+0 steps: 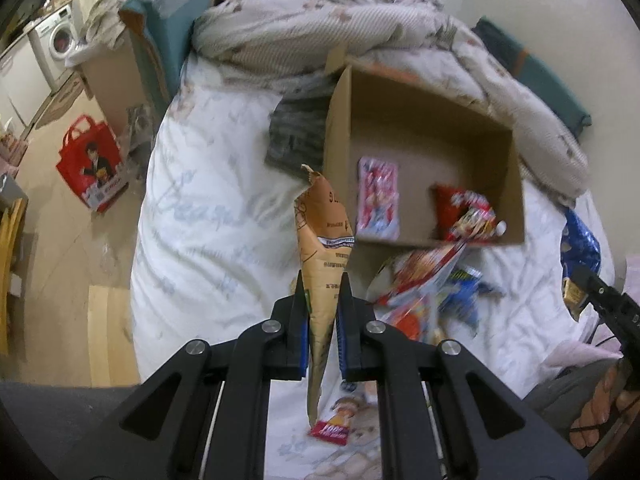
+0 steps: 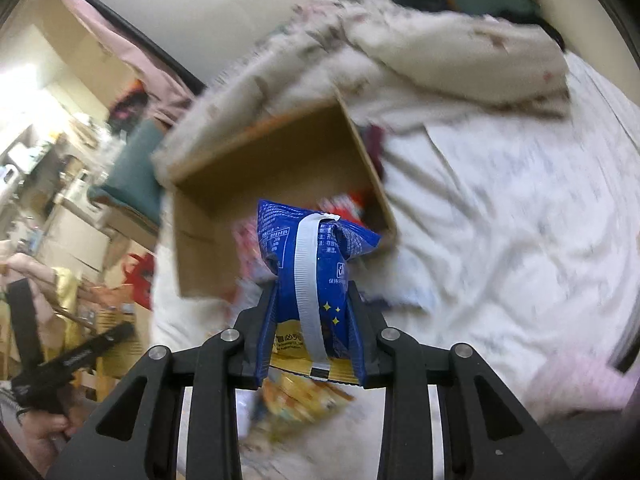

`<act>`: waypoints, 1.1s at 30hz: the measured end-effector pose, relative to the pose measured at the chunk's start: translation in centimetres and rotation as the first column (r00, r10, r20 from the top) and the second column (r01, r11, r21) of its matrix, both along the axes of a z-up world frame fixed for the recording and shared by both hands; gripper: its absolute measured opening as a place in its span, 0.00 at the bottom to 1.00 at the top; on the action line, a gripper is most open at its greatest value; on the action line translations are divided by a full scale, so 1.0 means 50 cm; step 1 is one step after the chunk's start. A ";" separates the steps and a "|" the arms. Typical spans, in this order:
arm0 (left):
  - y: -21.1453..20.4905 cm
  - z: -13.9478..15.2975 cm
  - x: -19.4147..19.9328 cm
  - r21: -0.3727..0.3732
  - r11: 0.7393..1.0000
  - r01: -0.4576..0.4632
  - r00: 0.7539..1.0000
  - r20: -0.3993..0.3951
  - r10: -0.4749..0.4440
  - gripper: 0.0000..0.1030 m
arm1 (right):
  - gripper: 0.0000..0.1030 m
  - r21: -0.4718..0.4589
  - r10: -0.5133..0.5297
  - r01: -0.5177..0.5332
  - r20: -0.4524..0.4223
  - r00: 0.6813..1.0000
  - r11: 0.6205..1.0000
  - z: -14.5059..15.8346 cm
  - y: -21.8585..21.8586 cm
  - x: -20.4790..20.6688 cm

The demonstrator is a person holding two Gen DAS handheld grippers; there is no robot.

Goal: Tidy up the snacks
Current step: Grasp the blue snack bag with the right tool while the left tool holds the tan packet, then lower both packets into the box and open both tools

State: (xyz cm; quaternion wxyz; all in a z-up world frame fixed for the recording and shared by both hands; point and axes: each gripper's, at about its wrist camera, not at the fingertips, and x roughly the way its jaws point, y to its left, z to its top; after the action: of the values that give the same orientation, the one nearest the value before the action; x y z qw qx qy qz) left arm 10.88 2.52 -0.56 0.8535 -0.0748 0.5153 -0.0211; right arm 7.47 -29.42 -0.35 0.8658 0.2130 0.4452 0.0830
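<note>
Midway: the left gripper [image 1: 322,312] pinches a tan packet [image 1: 325,264], the right gripper [image 2: 313,316] clamps a blue packet [image 2: 310,268], both above the bed [image 1: 208,216]; two snacks lie in the cardboard box [image 1: 420,120], others beside it.

The small red packet [image 1: 329,432] lying on the bed reads "100"; the print on the tan bag [image 1: 326,248] and the blue bag [image 2: 308,264] is too small to read.

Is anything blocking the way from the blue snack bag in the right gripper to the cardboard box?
Nothing visible does. The blue snack bag, gripped by the right gripper, hangs just before the open cardboard box, whose top is uncovered; only snack packets lie inside.
</note>
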 end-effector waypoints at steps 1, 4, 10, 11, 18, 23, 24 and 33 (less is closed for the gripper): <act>-0.004 0.010 0.006 0.002 1.000 0.003 1.000 0.011 -0.003 0.08 | 0.32 0.007 0.009 -0.009 0.012 1.000 1.000 0.013 0.002 0.008; -0.023 0.041 0.042 0.017 1.000 0.021 0.999 0.048 -0.021 0.08 | 0.32 0.012 0.040 -0.041 0.039 0.998 0.999 0.036 0.016 0.034; -0.053 0.069 0.123 0.022 0.998 0.052 0.996 0.071 -0.053 0.08 | 0.32 0.035 0.079 -0.080 0.032 0.996 0.996 0.036 0.043 0.113; -0.060 0.069 0.134 0.028 0.998 0.059 0.995 0.077 -0.061 0.08 | 0.32 0.035 0.086 -0.087 0.029 0.996 0.996 0.032 0.048 0.129; -0.103 0.035 0.207 0.048 0.995 0.088 0.994 0.065 -0.091 0.08 | 0.32 0.033 0.117 -0.116 -0.016 0.993 0.993 -0.019 0.086 0.211; -0.128 -0.027 0.232 0.065 0.991 0.119 0.991 0.057 -0.123 0.08 | 0.32 0.037 0.134 -0.132 -0.040 0.990 0.991 -0.077 0.104 0.246; -0.133 -0.036 0.235 0.069 0.990 0.126 0.990 0.056 -0.130 0.08 | 0.32 0.035 0.133 -0.131 -0.050 0.990 0.991 -0.087 0.103 0.249; -0.157 -0.097 0.259 0.127 0.980 0.150 0.987 0.032 -0.156 0.08 | 0.32 0.024 0.147 -0.145 -0.117 0.982 0.989 -0.148 0.111 0.270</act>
State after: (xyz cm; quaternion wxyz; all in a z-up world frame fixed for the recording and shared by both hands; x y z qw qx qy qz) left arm 23.81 -5.33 -5.43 0.8628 0.0186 0.5021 -0.0562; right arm 20.98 -23.89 -7.72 0.8277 0.1910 0.5095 0.1372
